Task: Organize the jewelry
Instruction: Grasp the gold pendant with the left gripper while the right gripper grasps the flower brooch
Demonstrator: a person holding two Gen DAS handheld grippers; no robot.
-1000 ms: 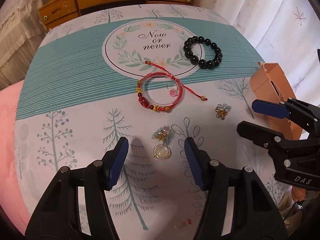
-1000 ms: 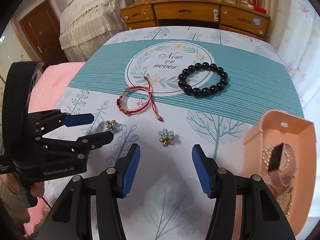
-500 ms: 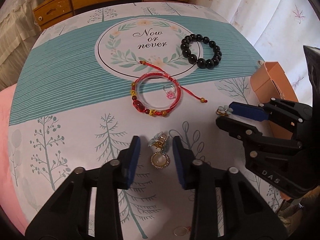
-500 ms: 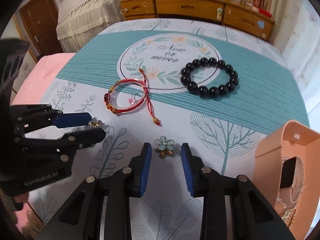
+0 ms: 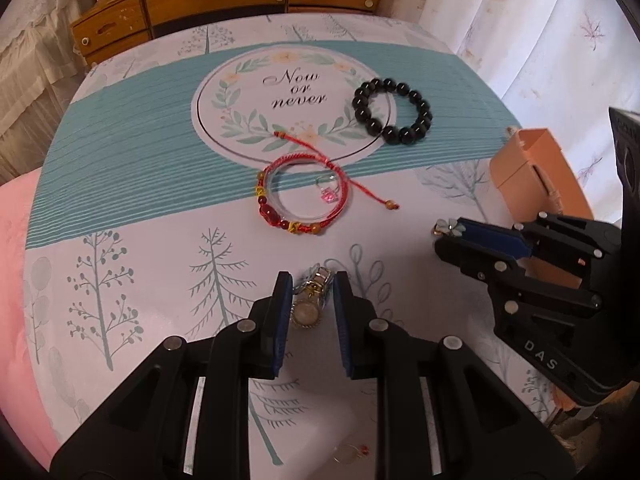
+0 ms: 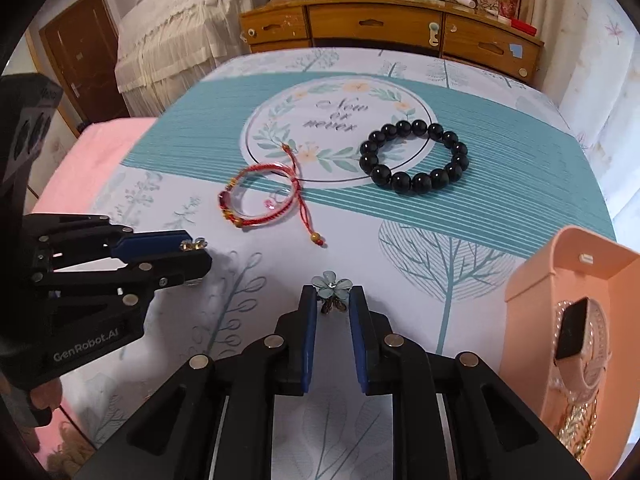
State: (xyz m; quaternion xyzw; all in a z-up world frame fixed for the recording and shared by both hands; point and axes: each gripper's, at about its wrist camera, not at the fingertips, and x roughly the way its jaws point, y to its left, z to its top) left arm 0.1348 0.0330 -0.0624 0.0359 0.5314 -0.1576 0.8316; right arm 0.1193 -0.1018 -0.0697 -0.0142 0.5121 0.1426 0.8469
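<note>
Since a moment ago both grippers have narrowed. The left gripper [image 5: 309, 292] now has its jaws around the round pendant [image 5: 306, 312], not clearly pinching; the right gripper [image 6: 331, 300] brackets the flower earring [image 6: 330, 285] low on the tablecloth [image 6: 460, 216]. The pink box [image 6: 532, 276] stands right, near the edge.

Beaded bracelet [image 5: 392, 111] behind corded bracelet [image 5: 304, 196]

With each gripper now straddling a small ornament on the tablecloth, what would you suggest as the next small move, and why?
Probably close both grippers. The left gripper has the gold pendant between its fingers and the right gripper has the blue flower brooch at its fingertips, yet a gap shows beside each, so neither looks clamped yet. The peach box waits nearby.
</note>
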